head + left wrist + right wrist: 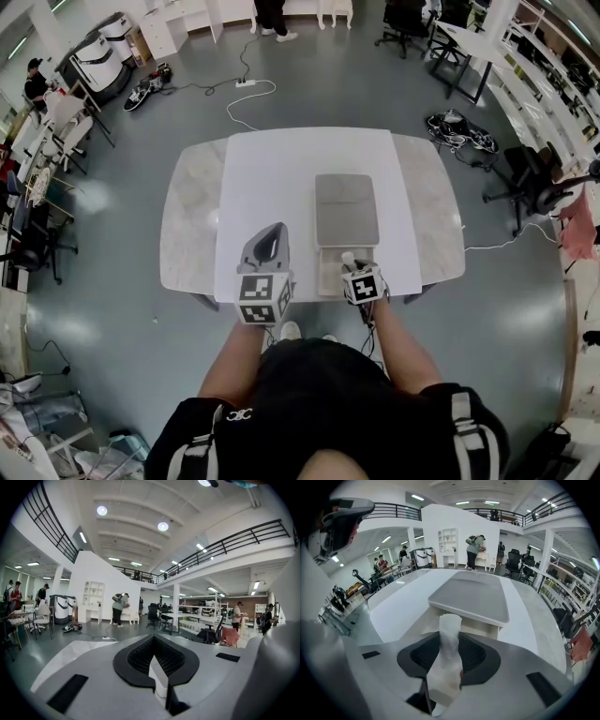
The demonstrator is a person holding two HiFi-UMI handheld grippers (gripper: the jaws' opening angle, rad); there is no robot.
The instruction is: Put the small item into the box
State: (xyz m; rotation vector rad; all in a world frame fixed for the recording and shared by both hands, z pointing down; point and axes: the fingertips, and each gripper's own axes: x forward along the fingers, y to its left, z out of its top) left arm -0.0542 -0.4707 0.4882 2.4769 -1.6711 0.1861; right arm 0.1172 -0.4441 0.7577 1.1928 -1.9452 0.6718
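The right gripper (451,641) pinches the small white tube (449,620) upright, long axis vertical. It sits at lower centre of the head view, apparently over the box (328,274) opening. Left gripper (270,234), beside the box: jaws pressed together, empty.

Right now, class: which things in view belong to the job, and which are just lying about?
Job: small white translucent wrapped item, clamped in the right hand-held gripper; grey lidded box, open.
Lying about: white power strip and cable on the floor; black office chair; idle left hand-held gripper, shut.
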